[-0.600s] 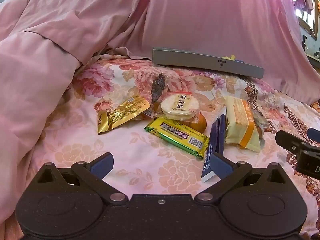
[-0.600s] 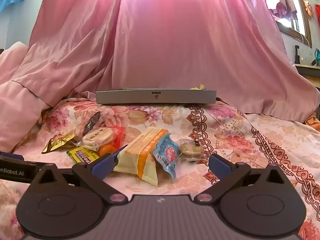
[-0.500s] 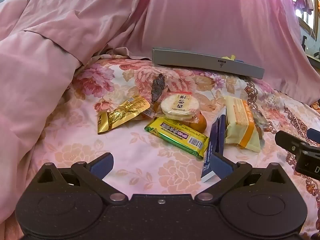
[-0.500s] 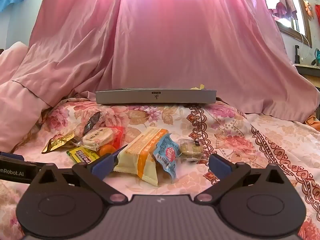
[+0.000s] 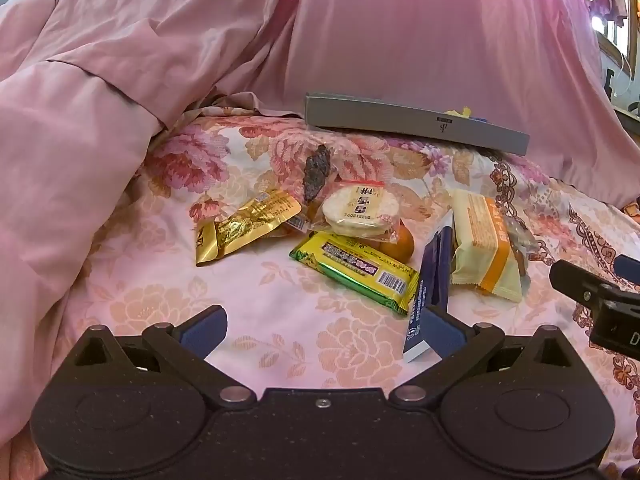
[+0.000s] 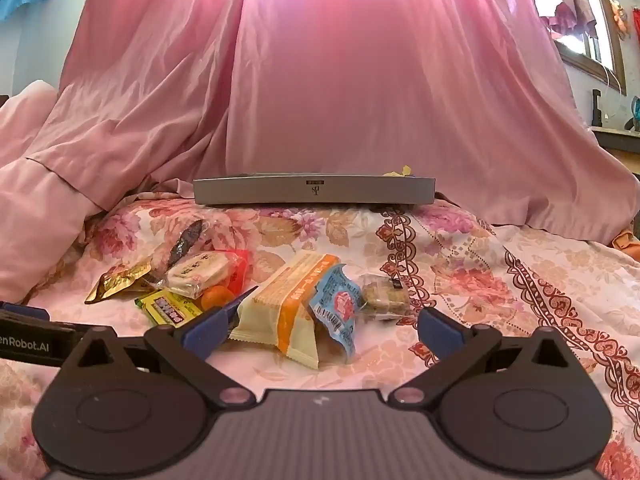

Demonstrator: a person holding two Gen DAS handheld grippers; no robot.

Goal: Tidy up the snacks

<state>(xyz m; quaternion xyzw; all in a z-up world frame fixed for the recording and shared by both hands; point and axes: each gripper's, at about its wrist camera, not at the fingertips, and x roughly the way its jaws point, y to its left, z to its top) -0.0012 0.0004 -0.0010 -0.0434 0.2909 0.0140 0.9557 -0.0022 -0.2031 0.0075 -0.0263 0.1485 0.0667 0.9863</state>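
Several snacks lie in a loose heap on a floral bedspread (image 5: pixel 280 336): a gold packet (image 5: pixel 244 228), a round rice cracker pack (image 5: pixel 360 210), a green-yellow bar (image 5: pixel 356 270), an orange fruit (image 5: pixel 400 242), a navy box (image 5: pixel 430 280) and a cream-and-orange pack (image 5: pixel 486 248). My left gripper (image 5: pixel 320 328) is open just short of them, its right finger beside the navy box. My right gripper (image 6: pixel 320 330) is open in front of the cream-and-orange pack (image 6: pixel 292 304), a blue wrapper (image 6: pixel 336 310) and a clear-wrapped cake (image 6: pixel 386 298). A grey tray (image 6: pixel 314 191) stands behind.
Pink bedding (image 5: pixel 68 160) is bunched along the left and a pink curtain (image 6: pixel 360 80) hangs behind the tray. A windowsill with small items (image 6: pixel 612 120) is at the far right. Bare bedspread (image 6: pixel 520 280) lies to the right of the snacks.
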